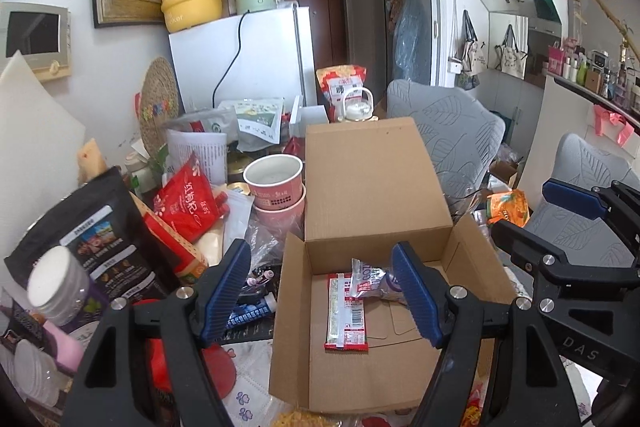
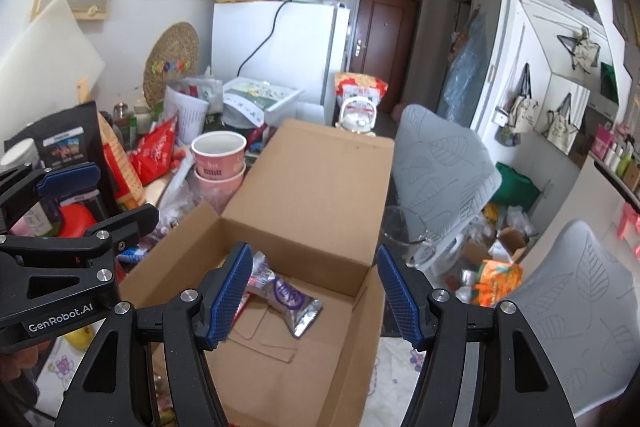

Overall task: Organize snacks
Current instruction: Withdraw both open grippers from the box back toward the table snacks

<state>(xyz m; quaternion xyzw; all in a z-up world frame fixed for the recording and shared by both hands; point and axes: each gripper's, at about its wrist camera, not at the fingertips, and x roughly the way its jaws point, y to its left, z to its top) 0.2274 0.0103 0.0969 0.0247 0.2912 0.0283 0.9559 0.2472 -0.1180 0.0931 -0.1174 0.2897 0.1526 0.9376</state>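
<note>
An open cardboard box point(image 1: 372, 383) stands on the table with its lid tilted back. Inside lie a red and green snack packet point(image 1: 346, 315) and a silver and purple snack pouch point(image 1: 370, 283), the pouch resting partly on the packet. My left gripper point(image 1: 326, 293) hovers above the box's left wall, open, with nothing between its blue pads. In the right wrist view the same box point(image 2: 320, 379) and pouch point(image 2: 286, 297) show below my right gripper point(image 2: 314, 293), which is open and holds nothing. Each gripper appears at the edge of the other's view.
Left of the box is a heap of snacks: a red bag point(image 1: 186, 205), a black bag point(image 1: 96, 239), stacked pink paper cups point(image 1: 276, 187) and a white-lidded jar point(image 1: 56, 281). A glass mug point(image 2: 404, 235) and grey chairs point(image 2: 440, 163) stand to the right. A white fridge point(image 1: 244, 55) is behind.
</note>
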